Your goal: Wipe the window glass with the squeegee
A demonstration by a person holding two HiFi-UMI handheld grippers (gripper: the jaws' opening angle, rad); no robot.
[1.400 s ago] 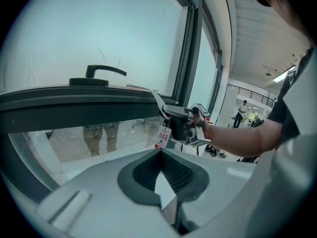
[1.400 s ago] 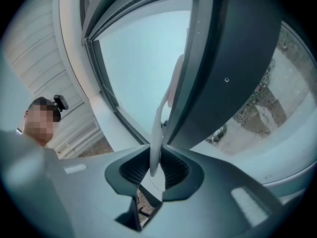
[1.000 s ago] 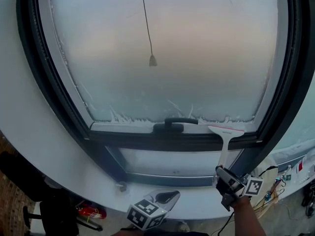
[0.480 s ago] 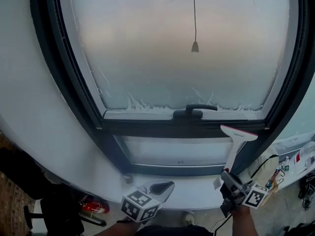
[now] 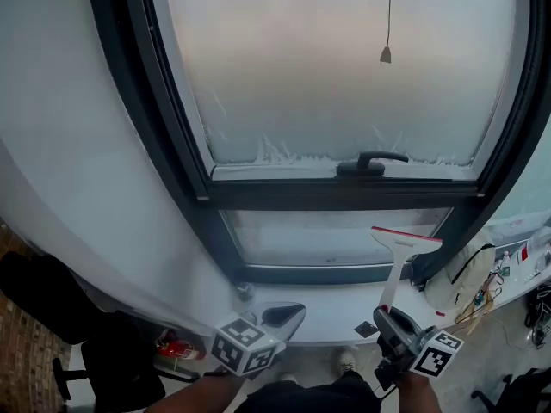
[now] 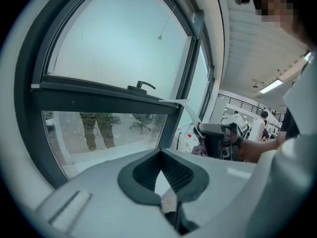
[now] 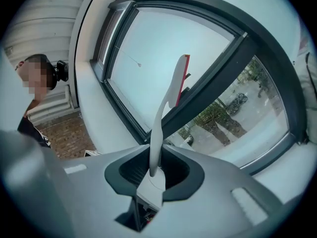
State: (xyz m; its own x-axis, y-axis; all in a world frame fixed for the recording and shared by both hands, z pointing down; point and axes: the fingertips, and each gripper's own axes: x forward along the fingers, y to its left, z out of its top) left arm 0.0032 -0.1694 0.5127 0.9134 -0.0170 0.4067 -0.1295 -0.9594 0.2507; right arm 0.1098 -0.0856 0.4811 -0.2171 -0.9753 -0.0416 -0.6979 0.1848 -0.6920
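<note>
White plastic forms the handle of the squeegee (image 5: 394, 269), and the right tool (image 5: 385, 312) is clamped on its lower end, with the stem rising from between the jaws and the red-edged blade at the top. In the head view the blade sits in front of the lower pane (image 5: 336, 235) and the dark frame bar. It looks held off the glass, not pressed on it, though the exact gap is hard to judge. The right gripper view shows the same grip: the squeegee (image 7: 161, 118) stands up out of the right tool (image 7: 151, 175) and leans toward the window.

The left tool (image 5: 284, 315) hangs low near the sill (image 5: 323, 306). In its own view the left tool (image 6: 161, 182) has its jaws drawn together with nothing between them.

The upper glass (image 5: 344, 76) looks milky and even across its whole width. A ragged whitish fringe (image 5: 284, 155) runs along its bottom edge beside the window handle (image 5: 370, 162). A thin cord with a small weight (image 5: 386, 54) hangs in front of it. No clear, stroke-shaped band shows anywhere on that pane, so I judge that the wiping there is either not begun or barely begun. The lower pane is see-through, with trees visible beyond it. What seems left is to lift the blade to the top of the upper glass, press it flat and draw it down in overlapping passes.
</note>
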